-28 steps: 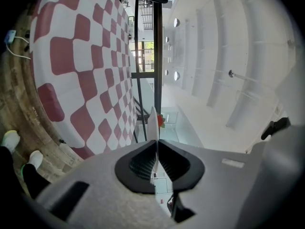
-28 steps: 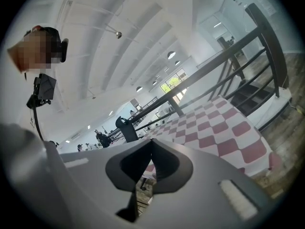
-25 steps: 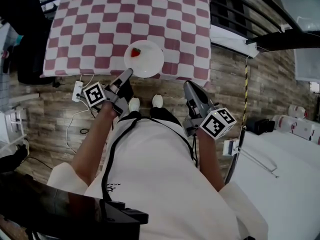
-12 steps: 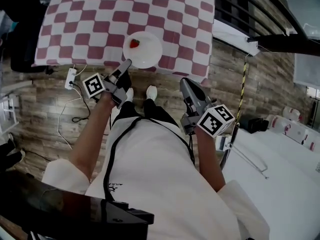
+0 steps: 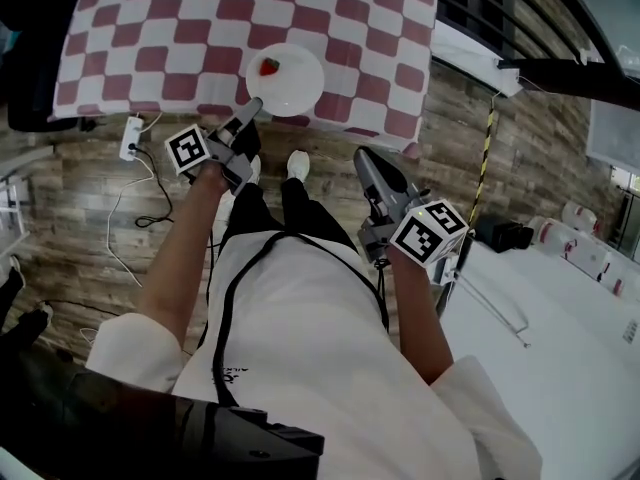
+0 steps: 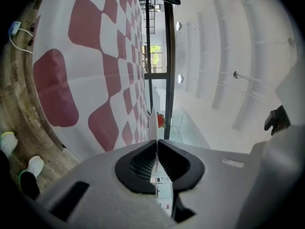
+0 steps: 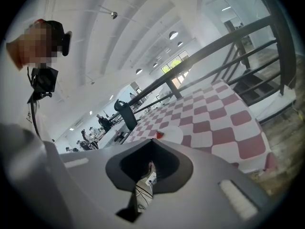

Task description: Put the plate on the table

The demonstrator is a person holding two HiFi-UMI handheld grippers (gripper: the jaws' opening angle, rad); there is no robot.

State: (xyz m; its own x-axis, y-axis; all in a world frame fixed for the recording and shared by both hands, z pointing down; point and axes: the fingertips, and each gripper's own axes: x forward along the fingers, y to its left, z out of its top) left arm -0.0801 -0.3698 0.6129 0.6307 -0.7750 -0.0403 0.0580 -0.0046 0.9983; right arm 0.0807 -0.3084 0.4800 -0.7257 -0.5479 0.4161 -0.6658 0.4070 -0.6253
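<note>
At the head view's upper centre, the left tongs (image 5: 256, 107) grasp the plate (image 5: 292, 83) by its rim, over the edge of the checkered counter (image 5: 150, 28). Only the left gripper view shows the plate edge-on. The right tongs (image 5: 362, 157) are clenched and empty.

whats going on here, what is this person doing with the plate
A person works a gripper in each hand. The left gripper is clamped on the near rim of a white plate that carries a strawberry, at the near edge of the checked table. Whether the plate already rests on the table I cannot tell. The right gripper is shut and empty, held off the table above the wooden floor.
</note>
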